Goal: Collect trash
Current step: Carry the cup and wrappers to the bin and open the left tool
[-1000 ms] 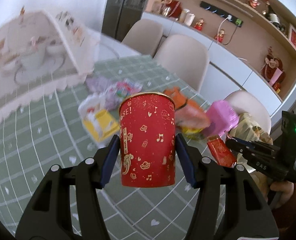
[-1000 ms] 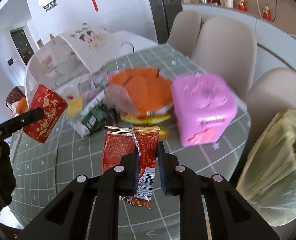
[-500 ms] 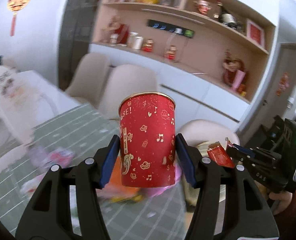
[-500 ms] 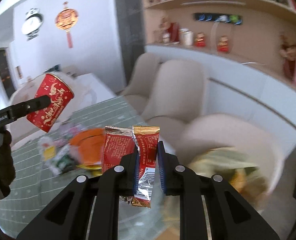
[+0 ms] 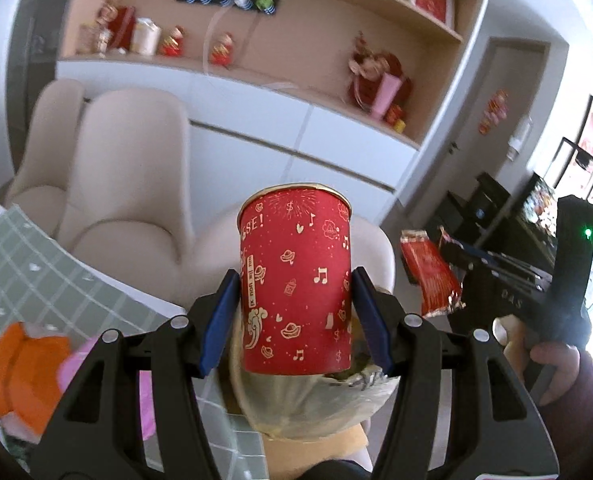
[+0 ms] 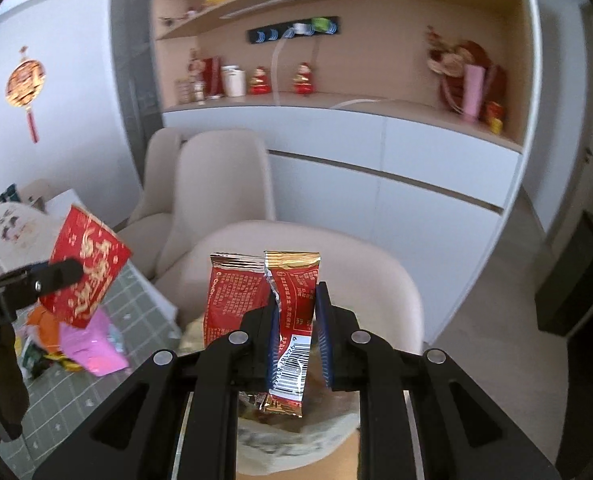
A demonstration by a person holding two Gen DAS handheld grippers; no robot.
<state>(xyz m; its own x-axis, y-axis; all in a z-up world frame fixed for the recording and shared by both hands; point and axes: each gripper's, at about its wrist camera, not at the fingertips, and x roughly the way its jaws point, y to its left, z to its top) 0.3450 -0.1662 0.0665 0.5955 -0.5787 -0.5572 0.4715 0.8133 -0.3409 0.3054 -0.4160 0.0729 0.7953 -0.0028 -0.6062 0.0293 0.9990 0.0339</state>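
— Look, low in the middle of the left view. The left gripper (image 5: 296, 312) is squeezing the red paper cup (image 5: 296, 292) from both sides. The cup stands up straight.

— And the other one?

— Low in the middle of the right view, the right gripper (image 6: 296, 336) is pinched tight on two red snack wrappers (image 6: 272, 304). They stick up out of it.

— Where does the trash go?

— Just under both grippers, at the bottom of each view, there is a yellowish trash bag (image 5: 316, 408) with its mouth open. It sits by the beige chair (image 6: 296, 248). I think this is the carrying part, with both hands bringing trash over to the bag.

— What comes next?

— I'd guess each hand has to get right above the bag's mouth, then let its blue pads go apart so the things fall in. The cup is wide, so it needs the middle of the hole.

— Is more left?

— Yes. Lower left in both views, on the green checked table (image 5: 28, 280), orange and pink trash (image 5: 28, 368) lies waiting. Far back are shelves (image 6: 336, 92) with little red figures.
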